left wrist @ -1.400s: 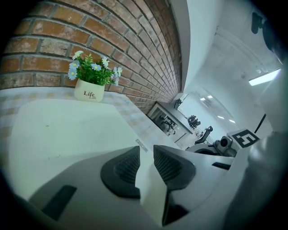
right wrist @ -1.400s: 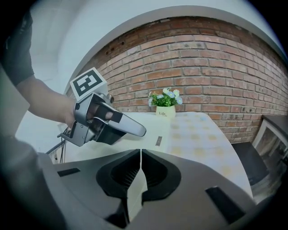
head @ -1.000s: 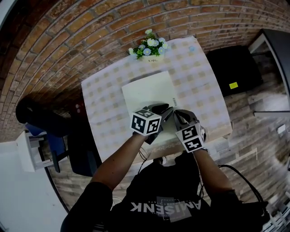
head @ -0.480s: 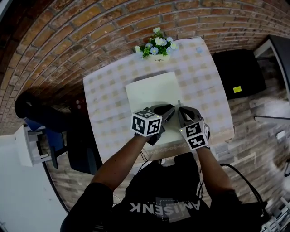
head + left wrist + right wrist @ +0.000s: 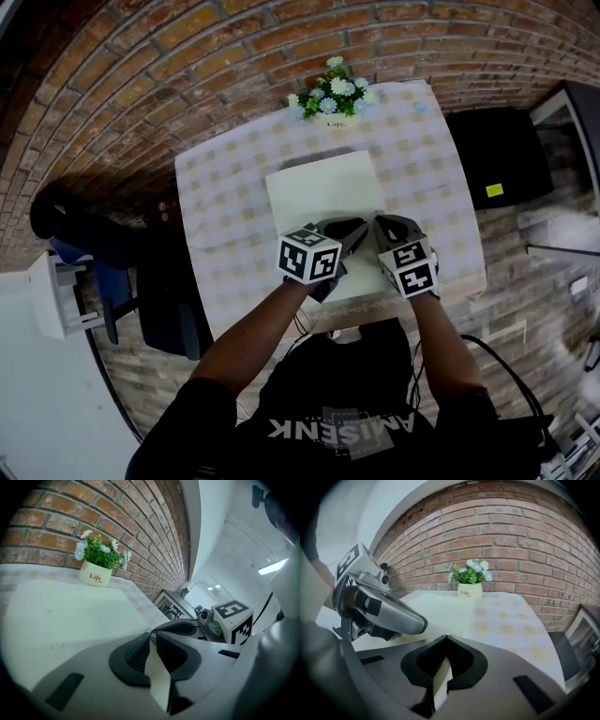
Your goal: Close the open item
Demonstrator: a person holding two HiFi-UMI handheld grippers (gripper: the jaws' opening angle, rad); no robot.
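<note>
A large white flat item like a folder point(image 5: 323, 192) lies on the checked tablecloth point(image 5: 225, 216). Both grippers are at its near edge, side by side. My left gripper point(image 5: 354, 231) has just been closing, and its pads now press on a thin cream sheet point(image 5: 157, 677) that stands edge-on between them. My right gripper point(image 5: 383, 226) is shut on a cream sheet edge point(image 5: 440, 680) in the same way. The left gripper view shows the white surface point(image 5: 70, 611) stretching ahead of the left gripper point(image 5: 152, 634). The right gripper point(image 5: 446, 637) sees the left gripper point(image 5: 384, 613) close by on its left.
A small white pot of blue and white flowers point(image 5: 330, 97) stands at the table's far edge, beyond the white item. A dark chair point(image 5: 169, 300) is left of the table and a black case point(image 5: 492, 155) right of it. The table's near edge point(image 5: 347, 309) is against the person.
The left gripper's jaws have come together at the white item's near edge. The right gripper has shifted a little to the right. The white item lies as before.
</note>
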